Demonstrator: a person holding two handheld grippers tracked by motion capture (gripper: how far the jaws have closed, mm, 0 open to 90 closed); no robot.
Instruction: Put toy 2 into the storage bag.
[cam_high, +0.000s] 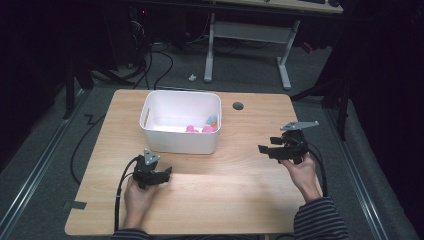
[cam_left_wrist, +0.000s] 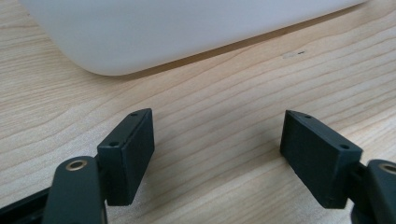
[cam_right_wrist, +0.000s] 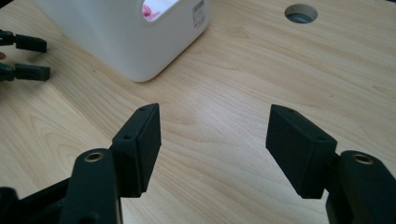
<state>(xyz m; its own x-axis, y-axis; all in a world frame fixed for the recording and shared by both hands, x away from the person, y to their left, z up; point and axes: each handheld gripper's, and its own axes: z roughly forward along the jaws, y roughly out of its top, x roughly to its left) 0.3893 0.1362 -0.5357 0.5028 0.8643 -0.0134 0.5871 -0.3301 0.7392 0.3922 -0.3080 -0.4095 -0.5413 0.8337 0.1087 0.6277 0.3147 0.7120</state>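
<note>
Bench (cam_high: 225, 185) of light wood grain occupies the middle of the high view, its surface bare apart from one container and a round cable hole (cam_high: 238, 106) near the far edge. White plastic bin (cam_high: 180, 135), rectangular with rounded corners, stands toward the far left-centre of the bench, upright and open-topped. Pink items (cam_high: 199, 129) and a small blue-and-orange piece (cam_high: 212, 119) lie inside against its right-hand end; their exact nature cannot be told.

Left gripper (cam_high: 167, 172) is held low over the bench just in front of the bin's near wall, gripped by the person's left hand (cam_high: 137, 192). In the left gripper view its fingers (cam_left_wrist: 128, 154) stand wide apart, with bare wood between them and the bin's wall (cam_left_wrist: 187, 32) close ahead.

Right gripper (cam_high: 265, 148) is held to the right of the bin, well apart from it, in the person's right hand (cam_high: 302, 167), pointing left toward the bin. In the right gripper view its fingers (cam_right_wrist: 140, 147) are likewise spread wide and hold nothing; the bin's corner (cam_right_wrist: 135, 42) and the cable hole (cam_right_wrist: 301, 13) lie beyond them.
</note>
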